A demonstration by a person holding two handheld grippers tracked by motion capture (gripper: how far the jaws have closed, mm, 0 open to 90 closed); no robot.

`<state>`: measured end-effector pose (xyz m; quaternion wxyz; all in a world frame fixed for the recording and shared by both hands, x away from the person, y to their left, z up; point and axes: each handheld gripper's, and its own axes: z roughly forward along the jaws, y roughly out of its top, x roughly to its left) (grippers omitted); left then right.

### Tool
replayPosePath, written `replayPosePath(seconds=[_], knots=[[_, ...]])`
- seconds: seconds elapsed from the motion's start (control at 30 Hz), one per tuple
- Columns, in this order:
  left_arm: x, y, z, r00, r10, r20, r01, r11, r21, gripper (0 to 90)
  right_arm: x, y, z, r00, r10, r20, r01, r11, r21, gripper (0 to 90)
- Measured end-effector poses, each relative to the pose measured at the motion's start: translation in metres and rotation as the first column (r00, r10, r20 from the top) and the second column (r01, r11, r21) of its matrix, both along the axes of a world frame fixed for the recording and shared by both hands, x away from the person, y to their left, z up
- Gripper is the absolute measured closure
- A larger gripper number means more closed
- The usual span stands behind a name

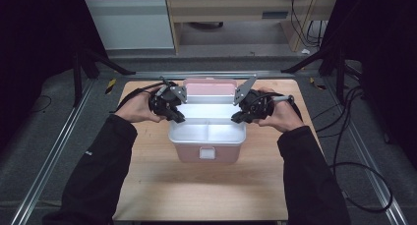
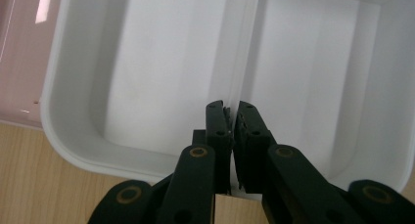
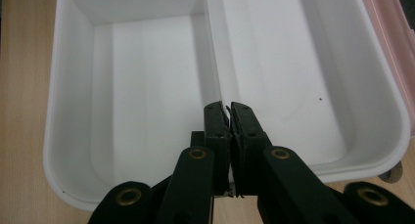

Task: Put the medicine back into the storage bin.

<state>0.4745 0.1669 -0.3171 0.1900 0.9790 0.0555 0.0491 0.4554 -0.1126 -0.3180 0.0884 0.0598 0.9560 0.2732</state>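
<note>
Both grippers, left (image 1: 178, 118) and right (image 1: 238, 118), are pinching the white plastic tray's (image 1: 206, 135) divider wall at nine and three o'clock inside the pink box (image 1: 189, 154); lifting evenly should keep it level.

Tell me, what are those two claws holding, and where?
Each claw, left and right, pinches the white tray's long central divider wall, one at each end.
</note>
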Motion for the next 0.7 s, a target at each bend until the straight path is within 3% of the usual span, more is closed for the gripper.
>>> replayPosePath(seconds=[0.13, 0.33, 0.53, 0.7], knots=[[0.007, 0.0, -0.008, 0.9999, -0.002, -0.015, 0.002, 0.9999, 0.015, 85.7, 0.01, 0.002, -0.011, 0.9997, 0.003, -0.024, -0.003, 1.0, 0.007, 86.8], [0.019, -0.004, -0.021, 0.9992, 0.006, -0.039, -0.005, 0.9996, 0.027, 85.3, 0.019, 0.004, -0.021, 0.9992, -0.017, -0.037, 0.016, 0.9996, -0.024, 86.7], [0.024, -0.003, -0.03, 0.9974, 0.014, -0.071, -0.012, 0.9995, 0.028, 85.0, 0.021, 0.006, -0.031, 0.9983, -0.021, -0.055, 0.019, 0.9993, -0.031, 86.7], [0.024, -0.006, -0.037, 0.9973, 0.009, -0.074, -0.004, 0.9984, 0.056, 85.2, 0.024, 0.006, -0.042, 0.9971, -0.027, -0.071, 0.024, 0.9991, -0.034, 86.5]])
